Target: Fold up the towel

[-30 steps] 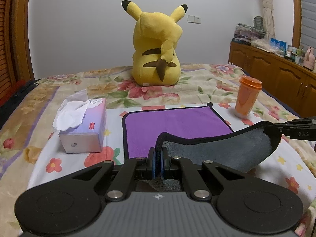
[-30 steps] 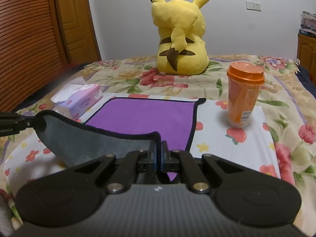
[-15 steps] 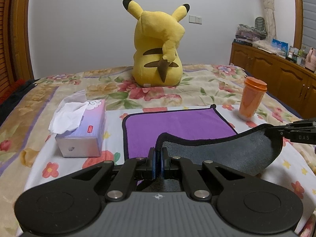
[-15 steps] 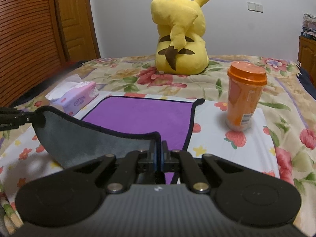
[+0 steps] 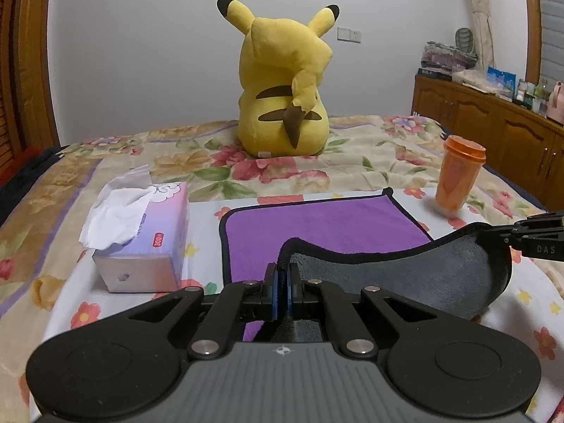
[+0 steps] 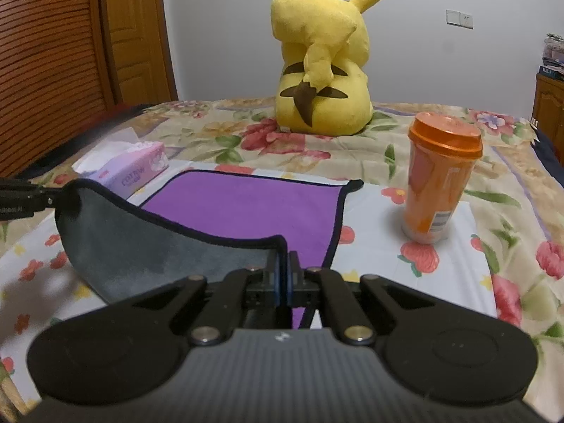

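Folding is at the first lift: the towel (image 5: 328,218) lies purple side up on the bed (image 5: 352,169), long axis across your view, near hem raised showing grey. Left gripper (image 5: 281,271) and right gripper (image 6: 283,259) each clench a near corner; next, carry both forward level to the far hem.

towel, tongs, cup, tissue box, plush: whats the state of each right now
towel: far half flat on the bed, purple side up; near edge lifted, grey underside showing, sagging between both tongs
left tongs: shut on a near towel corner
right tongs: shut on the other near corner
orange cup: upright, lid on
tissue box: open, a tissue sticking out
yellow plush: sitting upright, back to the camera
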A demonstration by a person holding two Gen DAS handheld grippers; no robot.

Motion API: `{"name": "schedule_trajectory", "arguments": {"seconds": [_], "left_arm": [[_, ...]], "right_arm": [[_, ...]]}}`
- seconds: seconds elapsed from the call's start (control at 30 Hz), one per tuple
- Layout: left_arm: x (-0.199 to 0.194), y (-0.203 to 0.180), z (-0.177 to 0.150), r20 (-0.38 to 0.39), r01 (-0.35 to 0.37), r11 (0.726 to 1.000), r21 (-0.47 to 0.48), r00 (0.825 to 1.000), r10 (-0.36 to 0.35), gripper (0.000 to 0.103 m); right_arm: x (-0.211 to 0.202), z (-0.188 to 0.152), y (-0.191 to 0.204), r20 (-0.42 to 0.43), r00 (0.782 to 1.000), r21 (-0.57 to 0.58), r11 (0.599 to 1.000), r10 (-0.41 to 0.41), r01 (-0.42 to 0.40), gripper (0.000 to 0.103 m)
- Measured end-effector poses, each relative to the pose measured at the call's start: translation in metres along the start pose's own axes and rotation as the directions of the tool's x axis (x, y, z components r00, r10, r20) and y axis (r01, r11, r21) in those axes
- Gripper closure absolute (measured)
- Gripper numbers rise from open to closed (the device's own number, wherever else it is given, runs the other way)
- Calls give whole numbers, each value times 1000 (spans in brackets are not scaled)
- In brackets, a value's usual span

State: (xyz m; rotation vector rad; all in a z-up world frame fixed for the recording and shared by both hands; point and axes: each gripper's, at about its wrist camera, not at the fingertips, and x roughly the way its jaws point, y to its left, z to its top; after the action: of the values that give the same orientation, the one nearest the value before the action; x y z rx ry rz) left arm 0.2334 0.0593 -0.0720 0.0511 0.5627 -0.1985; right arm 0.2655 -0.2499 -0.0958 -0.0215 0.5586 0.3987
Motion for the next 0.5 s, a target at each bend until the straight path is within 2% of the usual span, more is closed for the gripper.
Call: {"name": "schedule_trajectory", "arguments": {"seconds": [0.5], "left_arm": [[17,2,4,-6,2,1000,3,1000,-2,95]], "right_arm": [[14,0,-3,-8,1000,-13,1000,-11,11,99]]}}
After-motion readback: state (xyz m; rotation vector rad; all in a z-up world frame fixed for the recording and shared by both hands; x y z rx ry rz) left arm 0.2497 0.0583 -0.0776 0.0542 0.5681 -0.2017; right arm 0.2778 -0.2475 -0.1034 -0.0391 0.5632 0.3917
